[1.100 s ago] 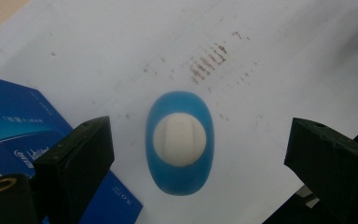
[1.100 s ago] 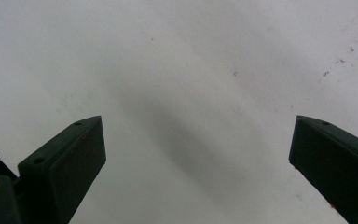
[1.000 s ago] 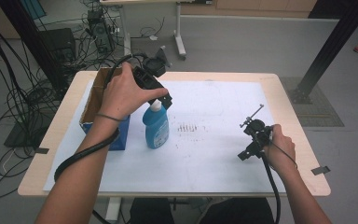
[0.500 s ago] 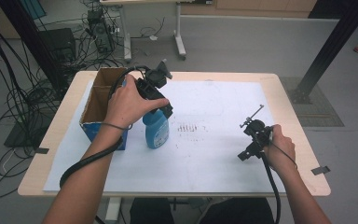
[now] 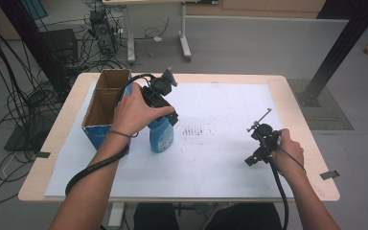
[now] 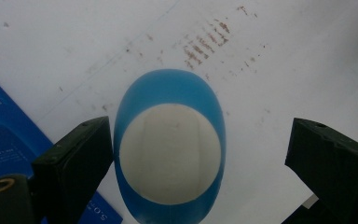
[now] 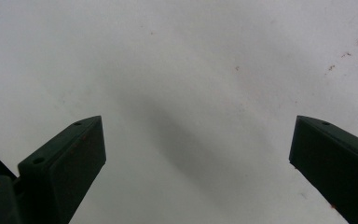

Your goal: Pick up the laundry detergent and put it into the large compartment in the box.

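A blue bottle (image 5: 162,138) with a white top stands upright on the white sheet (image 5: 220,163), just right of the box. My left gripper (image 5: 166,119) hangs straight above it, pointing down, jaws open. In the left gripper view the bottle (image 6: 170,149) sits between the jaws of the left gripper (image 6: 200,128); the left jaw is at its side and the right jaw stands well apart. My right gripper (image 5: 252,159) is held low over the sheet at the right, open, and the right gripper (image 7: 198,123) has bare white sheet between its jaws.
An open cardboard box (image 5: 100,103) with a blue side (image 6: 0,135) stands at the table's left. Brown marks (image 5: 191,130) dot the sheet beside the bottle. Cables and a desk lie on the floor beyond the table (image 5: 311,158).
My left gripper has come down and nearer over the bottle's top, which now hides under it. The right gripper has stayed put.
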A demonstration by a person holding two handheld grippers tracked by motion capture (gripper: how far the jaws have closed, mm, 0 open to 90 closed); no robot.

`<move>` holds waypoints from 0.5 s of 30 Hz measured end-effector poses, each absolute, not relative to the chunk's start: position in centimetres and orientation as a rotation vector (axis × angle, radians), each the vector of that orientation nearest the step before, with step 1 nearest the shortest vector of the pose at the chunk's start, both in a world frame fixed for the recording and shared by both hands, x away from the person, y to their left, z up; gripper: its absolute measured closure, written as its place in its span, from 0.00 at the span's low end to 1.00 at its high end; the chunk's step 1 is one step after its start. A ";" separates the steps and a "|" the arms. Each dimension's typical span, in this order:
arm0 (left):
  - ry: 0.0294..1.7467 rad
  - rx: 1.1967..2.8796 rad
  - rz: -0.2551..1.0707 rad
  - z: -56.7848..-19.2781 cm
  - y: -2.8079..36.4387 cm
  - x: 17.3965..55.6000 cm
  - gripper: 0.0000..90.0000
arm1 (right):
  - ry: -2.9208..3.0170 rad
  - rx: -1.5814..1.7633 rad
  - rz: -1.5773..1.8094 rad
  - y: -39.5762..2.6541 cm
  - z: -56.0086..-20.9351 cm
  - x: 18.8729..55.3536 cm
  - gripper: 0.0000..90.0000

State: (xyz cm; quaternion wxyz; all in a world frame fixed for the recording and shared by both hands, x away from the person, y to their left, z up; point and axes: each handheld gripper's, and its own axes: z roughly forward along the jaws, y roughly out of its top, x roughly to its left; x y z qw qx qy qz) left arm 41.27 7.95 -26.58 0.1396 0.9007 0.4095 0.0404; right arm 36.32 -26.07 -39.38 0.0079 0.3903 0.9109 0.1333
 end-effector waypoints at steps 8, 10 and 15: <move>1.187 2.598 0.105 -27.5 8.2 41.4 0.08 | 2.852 1.220 0.414 -26.2 -39.5 36.3 0.04; 1.190 2.594 0.100 -27.8 8.3 41.4 0.08 | 2.853 1.218 0.412 -26.2 -39.5 36.3 0.04; 1.186 2.595 0.096 -28.1 8.3 41.3 0.08 | 2.851 1.228 0.414 -26.2 -39.5 36.3 0.04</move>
